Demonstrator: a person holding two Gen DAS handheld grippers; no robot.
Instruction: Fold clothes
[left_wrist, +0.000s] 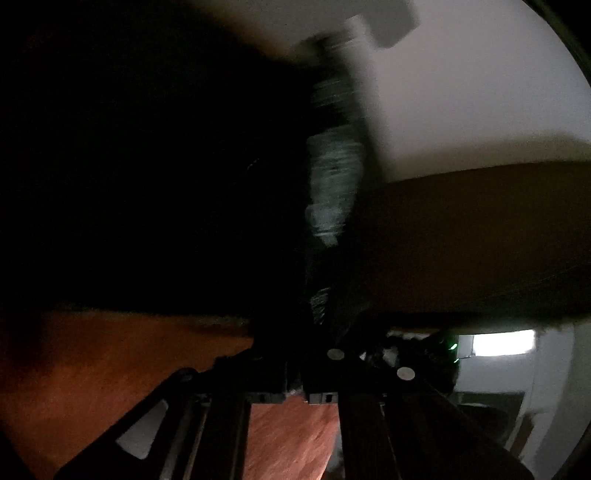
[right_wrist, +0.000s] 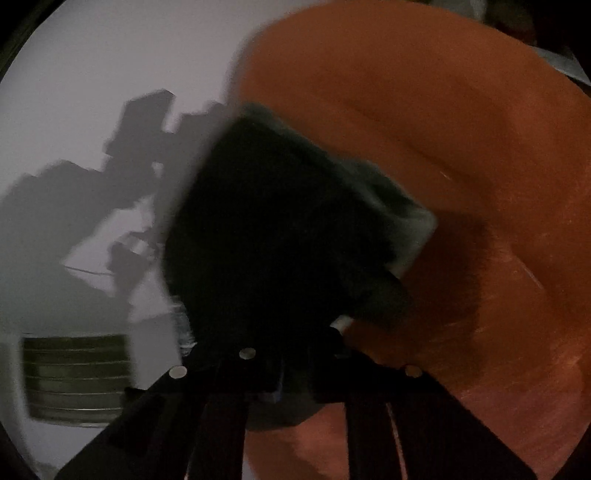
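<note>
Both of your tongs grip the same dark garment (right_wrist: 266, 236), and it hangs in the air between them, lifted off the orange surface (right_wrist: 461, 147). Your left tongs (left_wrist: 293, 384) are clenched on a bunched edge of it; the cloth rises from the tips and fills most of that view, with a pale streaked patch (left_wrist: 334, 184) blurred by motion. Your right tongs (right_wrist: 295, 376) are likewise closed on dark fabric, with a lighter grey-green lining or inner face (right_wrist: 402, 218) showing along the far side. A pale wall (right_wrist: 92, 74) stands behind, with shadows cast on it.

You seem to be mid-carry, judging by the blur: the garment is raised, not laid flat, so this looks like the lift-and-shake or the swing-over of a fold. Next, you probably need to bring both held corners down together over the surface, keep the edge taut between the tongs, and lay it smoothly before releasing.
</note>
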